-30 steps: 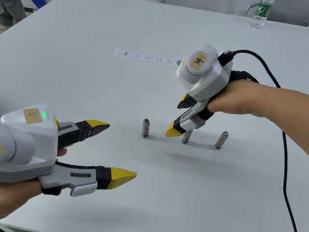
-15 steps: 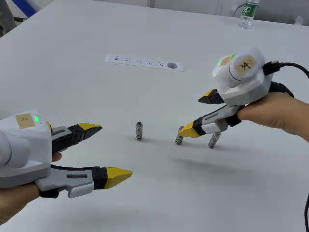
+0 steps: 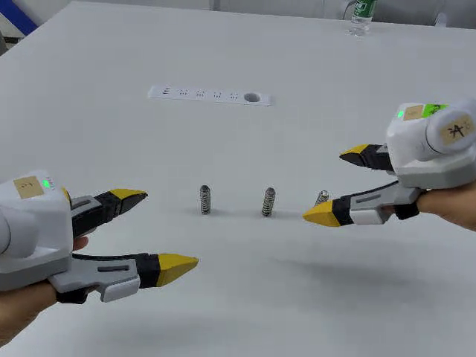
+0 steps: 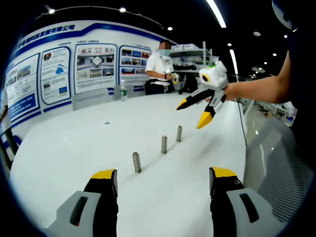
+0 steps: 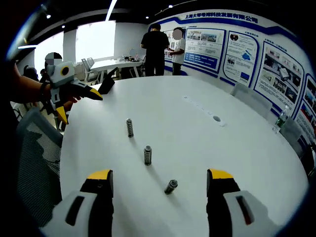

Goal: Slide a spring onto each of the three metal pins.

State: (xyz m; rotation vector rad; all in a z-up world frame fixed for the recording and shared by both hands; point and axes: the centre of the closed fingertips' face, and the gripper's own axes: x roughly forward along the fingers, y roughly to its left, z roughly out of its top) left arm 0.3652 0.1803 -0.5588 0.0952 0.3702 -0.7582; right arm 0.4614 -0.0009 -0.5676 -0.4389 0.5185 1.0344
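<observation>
On the white table (image 3: 223, 305) a white power strip (image 3: 210, 95) lies flat, well behind the row of springs. A water bottle (image 3: 361, 16) stands at the far edge. Both are far from the work. In the gripper views, people stand beyond the table near a wall with posters (image 5: 212, 42).

Nothing lies between your grippers and the springs. Only the lower jaw of your right gripper (image 3: 331, 186) crosses just in front of the right spring (image 3: 321, 198) and hides its lower part in the head view.

The three springs stand in one line near the middle of the table, apart from each other. The left spring (image 3: 205, 199) and the middle spring (image 3: 268, 201) are upright, with the long axis vertical and the dark top end pointing up. In the right gripper view the right spring, nearest to the jaws, seems to lean a little. The fisheye makes this uncertain.

Your left gripper (image 3: 160, 228) is low on the left, its jaws wide apart and holding nothing, pointing toward the row. Your right gripper has its jaws spread too, and it grips nothing.
</observation>
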